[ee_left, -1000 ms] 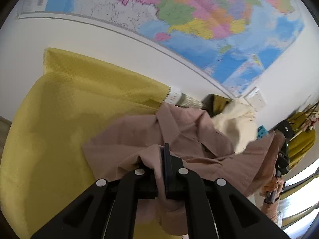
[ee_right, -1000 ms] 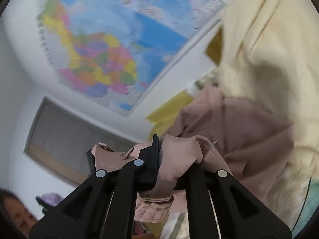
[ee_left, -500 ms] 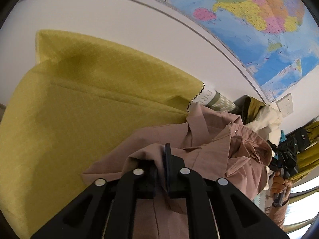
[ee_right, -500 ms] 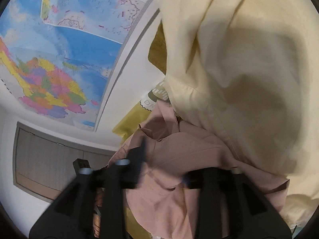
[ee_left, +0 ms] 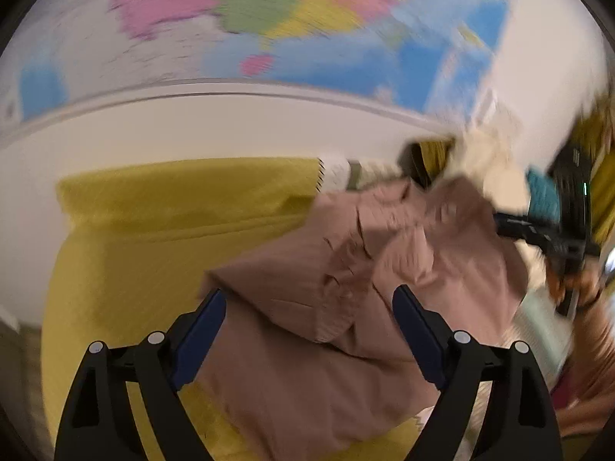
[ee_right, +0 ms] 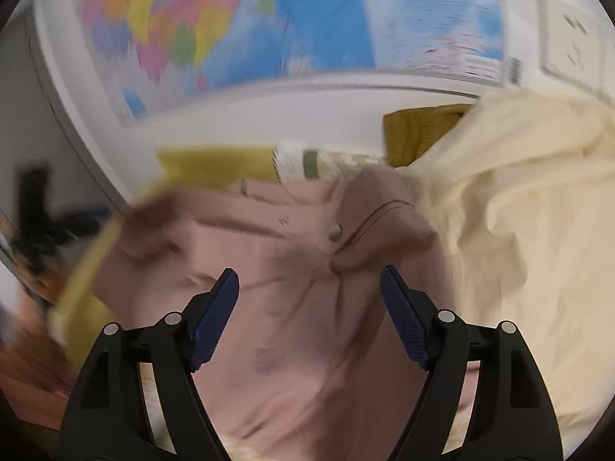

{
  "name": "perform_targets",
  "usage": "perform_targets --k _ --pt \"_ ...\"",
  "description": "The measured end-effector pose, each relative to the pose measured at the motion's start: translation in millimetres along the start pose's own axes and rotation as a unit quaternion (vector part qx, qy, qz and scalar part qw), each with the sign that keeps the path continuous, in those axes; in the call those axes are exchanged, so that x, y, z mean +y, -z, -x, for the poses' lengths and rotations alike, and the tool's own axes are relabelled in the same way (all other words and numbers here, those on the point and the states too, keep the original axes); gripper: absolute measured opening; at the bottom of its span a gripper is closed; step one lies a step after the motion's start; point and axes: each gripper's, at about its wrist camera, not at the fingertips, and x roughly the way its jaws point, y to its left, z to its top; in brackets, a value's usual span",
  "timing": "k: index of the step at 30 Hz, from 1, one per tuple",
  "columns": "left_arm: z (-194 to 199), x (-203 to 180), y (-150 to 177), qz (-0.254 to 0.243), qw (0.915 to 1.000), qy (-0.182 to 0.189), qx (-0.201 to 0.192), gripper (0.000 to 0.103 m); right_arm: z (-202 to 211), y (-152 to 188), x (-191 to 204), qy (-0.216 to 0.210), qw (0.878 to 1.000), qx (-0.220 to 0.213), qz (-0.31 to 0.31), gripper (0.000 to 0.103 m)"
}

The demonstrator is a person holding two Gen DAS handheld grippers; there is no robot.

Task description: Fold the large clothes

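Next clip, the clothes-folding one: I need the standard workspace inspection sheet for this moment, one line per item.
Surface: mustard-yellow quilted cover, wrinkled, bare on its left part.
Job's things: dusty-pink snap-button shirt lying crumpled on the cover, not yet folded; no gripper holds it.
Clutter: cream-coloured garment heaped against the shirt's right side; a teal object behind, too blurred to name.
Grippers: left gripper open above the shirt; right gripper open above the shirt.
Cables: nothing seen.
Surroundings: colourful wall map on a white wall; both views motion-blurred.
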Motion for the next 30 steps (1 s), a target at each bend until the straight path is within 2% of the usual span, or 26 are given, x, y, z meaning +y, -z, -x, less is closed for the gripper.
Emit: perform_targets --k 2,5,7,9,10,11,12,13,20,24,27,29,30 --pt "-18.6 -15.3 -1.1 -0.027 0.9993 -0.016 0.020 0.086 -19.6 0.1 7.9 0.055 0.998 0.010 0.033 0.077" --pt "-57.8 -27.1 -5.1 -0.053 0.9939 -0.076 0.060 0.082 -54.5 -0.2 7.4 0.089 0.994 0.039 0.047 0.074" --pt "-72.5 -24.7 -9.1 -0.054 0.9920 -0.092 0.068 0.059 -68.1 -1.2 6.5 0.111 0.991 0.049 0.058 0.062" --pt "-74.9 -15.5 -16.8 -0.030 0.9952 -0.076 0.054 0.045 -73.2 0.8 4.7 0.132 0.987 0.047 0.076 0.029" --pt "-73.9 -11.1 -20.7 -0.020 0.9956 -0.077 0.048 0.036 -75.3 0.6 4.4 0.128 0.987 0.052 0.079 0.020" --pt "-73.8 -7.4 -23.2 -0.013 0.9957 -0.079 0.046 0.032 -76.6 0.7 1.8 0.124 0.987 0.057 0.080 0.002" --pt "-72.0 -3.0 -26.4 -0.003 0.9960 -0.078 0.044 0.022 -79.1 -3.9 3.8 0.125 0.988 0.057 0.076 0.001" --pt "-69.7 2.1 -30.1 0.010 0.9966 -0.071 0.040 0.017 -79.1 -6.3 3.8 0.121 0.988 0.055 0.073 0.001" --pt "-63.7 20.5 -46.7 0.058 0.9960 -0.065 0.021 0.013 -51.6 -39.5 -6.7 0.098 0.995 -0.004 0.035 0.001" --pt "-72.2 33.4 -50.9 0.077 0.9917 -0.099 0.030 0.007 -52.3 -45.3 -9.6 0.095 0.995 -0.002 0.029 0.001" --pt "-77.7 49.6 -52.3 0.103 0.9897 -0.092 0.037 0.006 -48.3 -52.3 -15.8 0.092 0.996 -0.008 0.011 0.001" --pt "-73.5 55.1 -52.7 0.114 0.9902 -0.075 0.030 0.008 -46.7 -59.7 -19.9 0.094 0.995 -0.019 -0.002 0.001" --pt "-68.1 53.6 -52.3 0.110 0.9917 -0.062 0.023 0.018 -45.8 -66.3 -22.3 0.086 0.996 -0.025 -0.009 0.001"
